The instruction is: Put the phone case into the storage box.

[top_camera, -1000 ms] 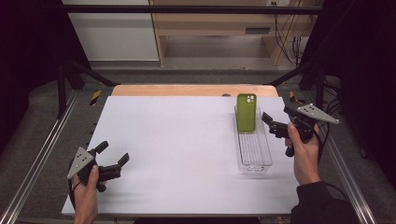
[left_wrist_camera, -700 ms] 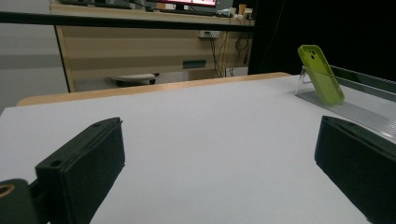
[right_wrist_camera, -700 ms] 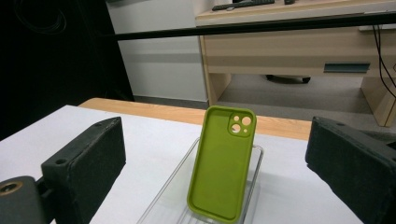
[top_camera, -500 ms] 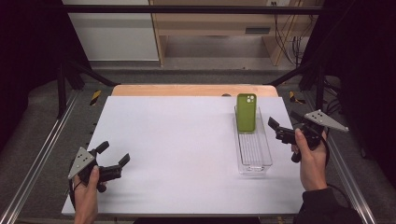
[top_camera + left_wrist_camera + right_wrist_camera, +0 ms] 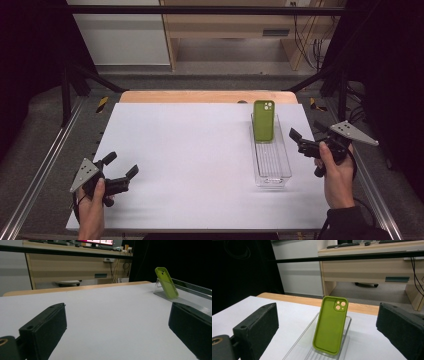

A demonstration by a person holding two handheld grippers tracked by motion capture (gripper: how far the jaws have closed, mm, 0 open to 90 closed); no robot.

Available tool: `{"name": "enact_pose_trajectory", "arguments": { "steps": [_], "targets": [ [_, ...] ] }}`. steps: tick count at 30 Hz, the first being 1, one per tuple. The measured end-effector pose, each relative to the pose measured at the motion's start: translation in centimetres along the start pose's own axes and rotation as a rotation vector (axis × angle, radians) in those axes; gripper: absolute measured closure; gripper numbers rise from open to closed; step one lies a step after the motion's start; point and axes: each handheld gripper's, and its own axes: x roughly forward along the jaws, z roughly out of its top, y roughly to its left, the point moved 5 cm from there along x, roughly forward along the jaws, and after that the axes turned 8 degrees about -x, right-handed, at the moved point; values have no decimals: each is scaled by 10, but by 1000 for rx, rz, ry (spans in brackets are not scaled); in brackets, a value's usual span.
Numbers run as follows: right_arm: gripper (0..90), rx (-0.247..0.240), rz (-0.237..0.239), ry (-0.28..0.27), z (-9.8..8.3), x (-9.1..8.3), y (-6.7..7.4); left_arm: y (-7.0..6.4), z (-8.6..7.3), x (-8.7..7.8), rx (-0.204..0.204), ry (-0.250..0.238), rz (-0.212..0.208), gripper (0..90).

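A green phone case point(image 5: 263, 120) leans upright against the far end of a clear plastic tray point(image 5: 272, 172) on the right side of the white table point(image 5: 190, 155). In the right gripper view the green phone case point(image 5: 331, 326) stands straight ahead in the clear tray point(image 5: 298, 346). My right gripper point(image 5: 306, 136) is open and empty, held just right of the tray. My left gripper point(image 5: 121, 165) is open and empty near the table's front left corner. From the left gripper view the phone case point(image 5: 166, 282) shows far off to the right.
A wooden strip point(image 5: 205, 96) borders the table's far edge. Metal rails point(image 5: 45, 160) run along both sides. A wooden desk point(image 5: 372, 267) and a white cabinet point(image 5: 120, 35) stand beyond the table.
My right gripper has drawn back from the phone case, moving right and toward me, away from the tray. The case stays leaning in the tray. The left gripper has not moved.
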Motion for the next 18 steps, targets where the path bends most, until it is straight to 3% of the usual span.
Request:
{"name": "enact_pose_trajectory", "arguments": {
  "steps": [10, 18],
  "targets": [
    [42, -11, 3, -12, -3, -11, 2, 1, -1, -5, 1, -1, 5, 12],
    [41, 8, -6, -14, -12, -18, -1, 0, -2, -3, 14, 8, 3, 11]
  ]
}}
